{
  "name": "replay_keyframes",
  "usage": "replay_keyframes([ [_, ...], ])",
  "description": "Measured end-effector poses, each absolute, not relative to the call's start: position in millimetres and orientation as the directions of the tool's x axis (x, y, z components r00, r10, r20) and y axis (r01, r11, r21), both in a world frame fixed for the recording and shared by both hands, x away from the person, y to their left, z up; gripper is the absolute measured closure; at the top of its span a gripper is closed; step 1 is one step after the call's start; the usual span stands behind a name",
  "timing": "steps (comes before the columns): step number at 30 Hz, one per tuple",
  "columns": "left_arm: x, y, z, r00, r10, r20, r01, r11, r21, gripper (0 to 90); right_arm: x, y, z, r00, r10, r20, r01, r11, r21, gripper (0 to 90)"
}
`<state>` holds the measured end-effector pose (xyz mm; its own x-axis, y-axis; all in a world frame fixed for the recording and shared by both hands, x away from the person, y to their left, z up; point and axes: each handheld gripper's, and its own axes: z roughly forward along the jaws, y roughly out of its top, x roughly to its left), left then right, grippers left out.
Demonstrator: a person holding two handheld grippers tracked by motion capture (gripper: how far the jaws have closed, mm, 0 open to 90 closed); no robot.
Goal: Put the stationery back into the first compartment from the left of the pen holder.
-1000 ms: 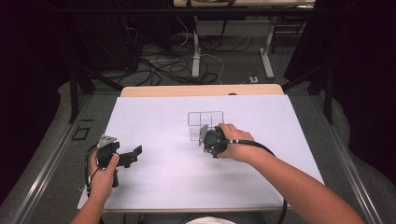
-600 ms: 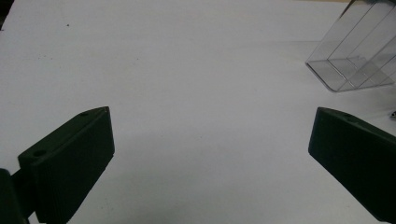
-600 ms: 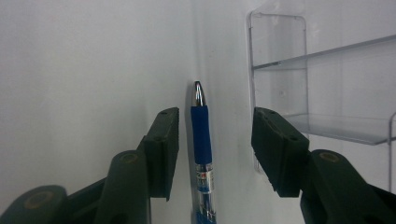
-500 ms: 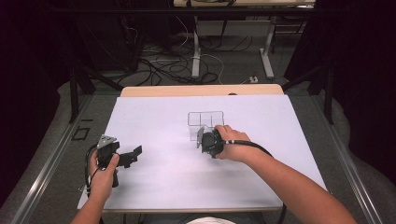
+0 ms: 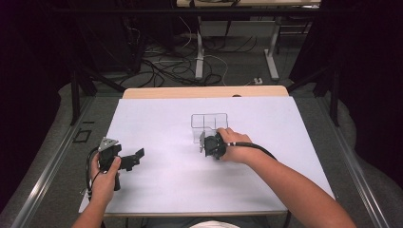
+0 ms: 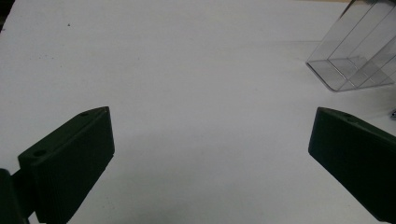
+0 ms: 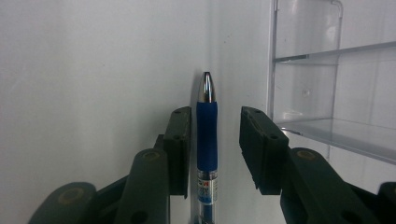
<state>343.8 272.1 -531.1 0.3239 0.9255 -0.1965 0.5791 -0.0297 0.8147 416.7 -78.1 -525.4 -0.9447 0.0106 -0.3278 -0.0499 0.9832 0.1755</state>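
Pen (image 7: 206, 135) lies on the white table (image 5: 157, 190) directly between the jaws of the right gripper (image 7: 215, 149), its long axis running straight ahead along the jaws, silver tip pointing away from the tool. The jaws have just been closing around it: one pad looks to be touching or nearly touching the blue grip, while a clear gap remains on the other side, so the pen is bracketed but not yet pinched. Just beside the far jaw stands a clear plastic organizer (image 7: 327, 93) with divided compartments, close enough that its wall could be brushed.

From above, the right gripper (image 5: 209, 145) sits against the near side of the organizer (image 5: 209, 124). The left gripper (image 5: 135, 158) is held well apart, jaws spread wide over bare table, the organizer (image 6: 355, 65) ahead of it and off to one side. The right hand is plainly the nearer one, and the pinch needs only a squeeze across the barrel.
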Motion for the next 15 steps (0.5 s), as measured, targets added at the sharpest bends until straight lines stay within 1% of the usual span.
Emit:
replay_keyframes([
  [8,343.7,272.1,-531.1,0.325,0.925,-0.195,0.579,-0.031,0.815,0.2,417.5,-76.1,-530.4,-0.946,-0.015,-0.324,-0.069,0.986,0.154,68.0],
  [12,343.7,272.3,-531.2,0.324,0.926,-0.196,0.58,-0.031,0.814,0.2,416.8,-75.6,-530.4,-0.95,-0.011,-0.313,-0.059,0.988,0.145,70.5],
  [15,343.6,271.9,-531.2,0.326,0.925,-0.195,0.58,-0.033,0.814,0.2,417.4,-77.0,-530.8,-0.953,0.001,-0.304,-0.05,0.986,0.16,71.8],
])
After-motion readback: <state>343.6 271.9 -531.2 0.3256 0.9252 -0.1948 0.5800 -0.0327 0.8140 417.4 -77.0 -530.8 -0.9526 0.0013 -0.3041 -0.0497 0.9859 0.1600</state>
